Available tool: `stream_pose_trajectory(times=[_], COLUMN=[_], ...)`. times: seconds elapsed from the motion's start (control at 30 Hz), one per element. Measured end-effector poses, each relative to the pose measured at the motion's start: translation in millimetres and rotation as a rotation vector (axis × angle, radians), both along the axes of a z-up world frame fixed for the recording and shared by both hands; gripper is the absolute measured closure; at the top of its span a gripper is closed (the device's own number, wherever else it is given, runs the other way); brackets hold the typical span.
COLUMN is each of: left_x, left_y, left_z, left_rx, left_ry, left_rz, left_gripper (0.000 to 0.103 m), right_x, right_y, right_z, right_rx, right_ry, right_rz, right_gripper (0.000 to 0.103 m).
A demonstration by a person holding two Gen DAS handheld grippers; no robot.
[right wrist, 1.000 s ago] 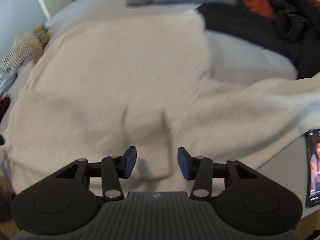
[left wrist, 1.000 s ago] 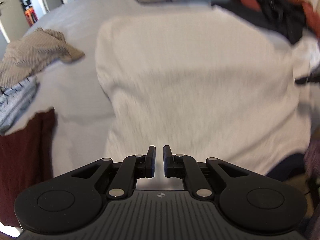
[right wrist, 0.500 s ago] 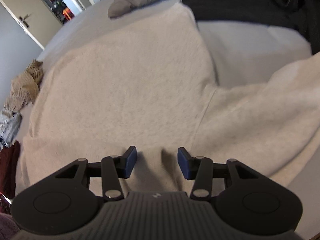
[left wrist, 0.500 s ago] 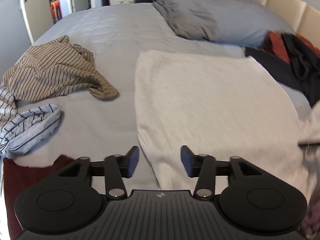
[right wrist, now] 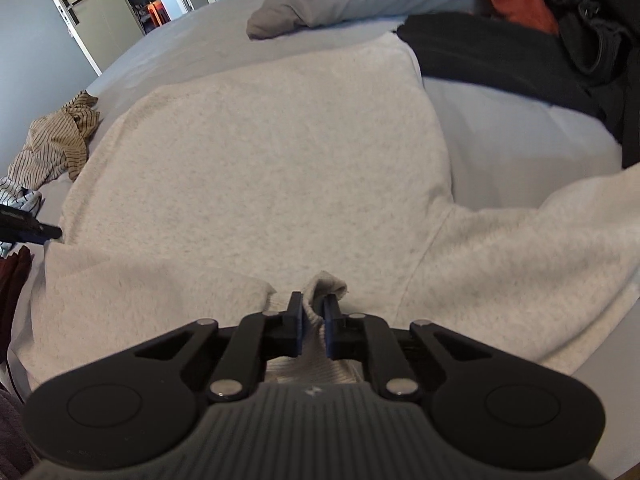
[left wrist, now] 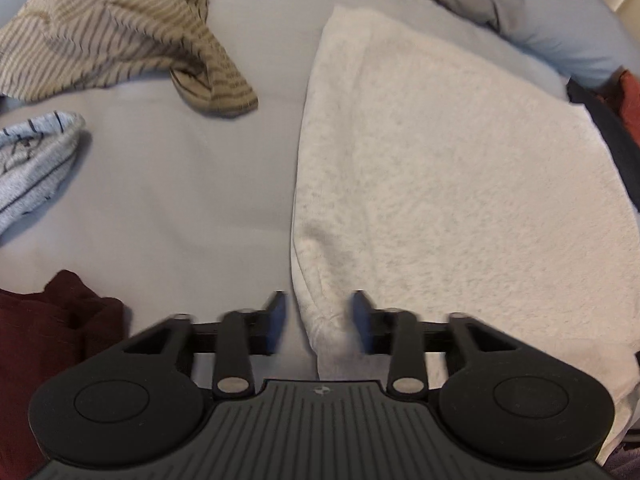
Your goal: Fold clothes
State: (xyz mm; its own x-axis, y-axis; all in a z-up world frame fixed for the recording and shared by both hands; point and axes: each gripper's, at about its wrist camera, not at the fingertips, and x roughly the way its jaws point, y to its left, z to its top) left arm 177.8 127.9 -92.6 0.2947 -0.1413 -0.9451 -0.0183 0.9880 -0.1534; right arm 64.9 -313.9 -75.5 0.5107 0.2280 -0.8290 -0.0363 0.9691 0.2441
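the cream sweater (left wrist: pixel 460 184) lies spread flat on the grey bed (left wrist: pixel 192 184), its body squared off and one sleeve (right wrist: pixel 540 248) trailing out to the right side. half a second ago the right gripper (right wrist: pixel 312 328) hung with its jaws apart over a raised pleat near the collar; now they are closing and the blue pads pinch that pleat of fabric between them, so the right side has its hold. the left gripper (left wrist: pixel 318 320) has swung across from over the middle of the sweater to its left edge, and its view has dropped closer to the cloth. its jaws, wide a moment back, are closing with the folded edge of the sweater between them, but the fingers are motion-blurred and i cannot tell for sure whether they press the fabric yet; they look still clear of it. with one side gripped and the other nearly so, the next fold seems about to start. a striped shirt (left wrist: pixel 112 36), a pale blue garment (left wrist: pixel 36 160) and a dark red one (left wrist: pixel 44 332) wait off to the left, well apart from the sweater.
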Motion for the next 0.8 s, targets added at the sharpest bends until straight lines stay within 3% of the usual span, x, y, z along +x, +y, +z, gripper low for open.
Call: stream_pose_trajectory(times=[0.23,0.37,0.6,0.8], left_x=[-4.4,-2.8,-1.6,-1.0], left_y=[5.8,15.1,39.2,57.1], left_z=[0.8,0.8,-3.7,-10.4], left_rx=[0.013,-0.022,-0.127,-0.22], left_ry=[0.017,0.023,0.03,0.034], left_rz=[-0.021,-0.016,0.012,0.042], left_gripper=[0.094,0.095,0.095,0.095], right_x=[14.6,44.2,140.0,234.9], right_y=[11.0,26.6,93.9,180.8], right_z=[33.4,68.1,116.2,134.8], right_rx=[-0.06,-0.156,-0.397,-0.489], right_ry=[-0.092,-0.171,-0.314,-0.421], right_rz=[0.033,0.107,0.306,0.428], right_gripper=[0.094,0.095,0.095,0.095])
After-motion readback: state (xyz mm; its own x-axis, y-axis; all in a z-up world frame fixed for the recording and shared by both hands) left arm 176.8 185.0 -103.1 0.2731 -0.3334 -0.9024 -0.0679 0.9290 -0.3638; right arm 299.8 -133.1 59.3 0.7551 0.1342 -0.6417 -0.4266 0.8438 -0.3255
